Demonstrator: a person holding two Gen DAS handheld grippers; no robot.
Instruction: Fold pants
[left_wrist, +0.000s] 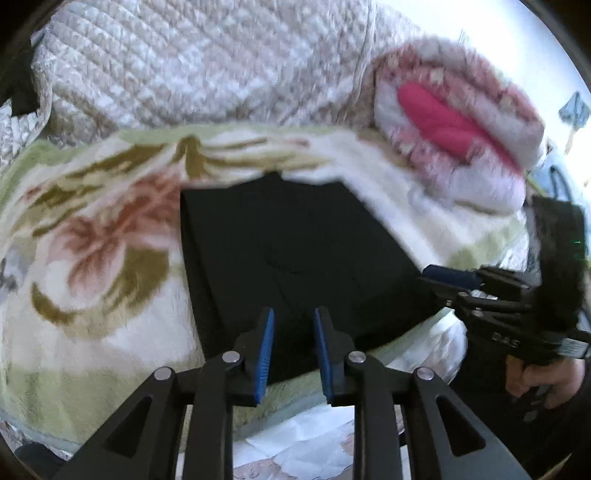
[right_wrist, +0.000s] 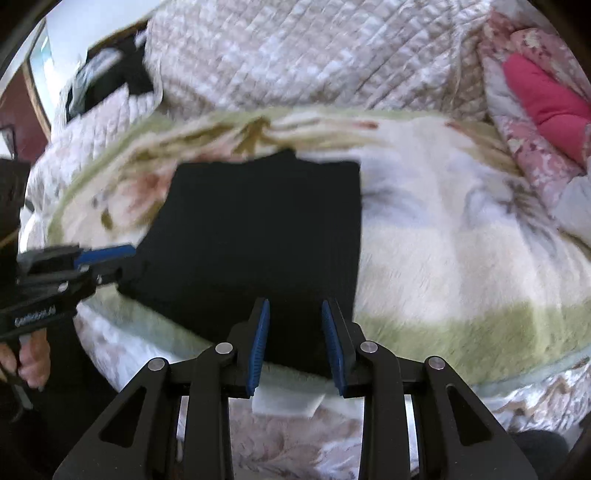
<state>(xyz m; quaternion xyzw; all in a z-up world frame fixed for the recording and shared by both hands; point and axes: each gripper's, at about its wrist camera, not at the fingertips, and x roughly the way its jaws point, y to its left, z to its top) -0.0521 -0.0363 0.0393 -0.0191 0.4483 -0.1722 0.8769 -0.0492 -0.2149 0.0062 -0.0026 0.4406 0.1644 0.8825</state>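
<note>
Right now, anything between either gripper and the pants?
Nothing visible. The folded black pants lie bare on the floral blanket. Left gripper and right gripper both hang over the near edge, jaws apart and empty, with no cloth or object in between.

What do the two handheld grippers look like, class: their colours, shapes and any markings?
Both the left gripper and the right gripper are matt black, with angular linkage arms that have triangular cut-outs and silver round pivot pins. Each finger carries a ribbed blue pad. Seen side-on from the other camera, each body bears small white lettering, too blurred to read, above a pistol-style handle.
</note>
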